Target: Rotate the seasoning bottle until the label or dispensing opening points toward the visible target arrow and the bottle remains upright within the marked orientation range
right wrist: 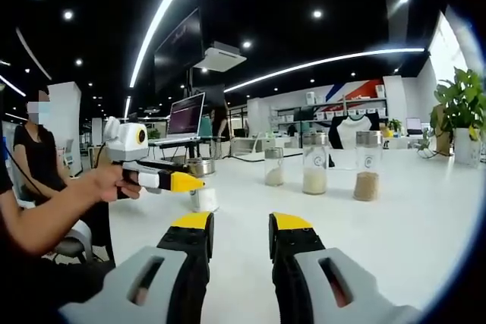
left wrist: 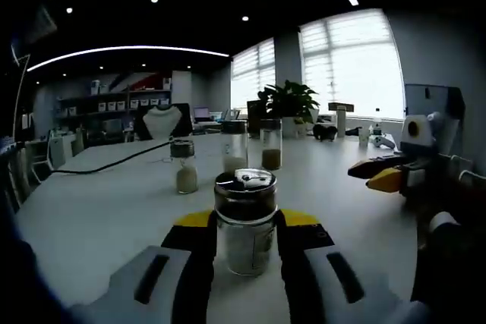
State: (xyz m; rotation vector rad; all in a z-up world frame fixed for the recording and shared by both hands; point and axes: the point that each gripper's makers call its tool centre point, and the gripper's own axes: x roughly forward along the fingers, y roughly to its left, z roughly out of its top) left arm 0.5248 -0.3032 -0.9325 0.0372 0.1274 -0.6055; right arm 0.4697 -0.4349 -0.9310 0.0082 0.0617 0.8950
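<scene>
Left gripper (left wrist: 244, 237) clenched on seasoning bottle (left wrist: 245, 221), upright on white table (left wrist: 99, 218), near edge. Bottle: clear glass, dark shiny lid, pale stuff inside.

Far side, 3 more jars: small jar (left wrist: 184, 166) w/ pale powder at left, tall jar (left wrist: 234, 146) w/ white grains in middle, brown-filled jar (left wrist: 271, 144) at right.

Right gripper (right wrist: 239, 234) released, nothing btwn jaws, well apart from bottle.

Potted plant (left wrist: 289, 104) far behind jars, by window. Black cable (left wrist: 114, 161) runs across table at left. Laptop (right wrist: 186, 117) far left in right gripper view.

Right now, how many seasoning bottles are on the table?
4. One stands between the left tool's jaws; three stand in a row farther along the white table: short, middle, right. None looks hidden.
</scene>
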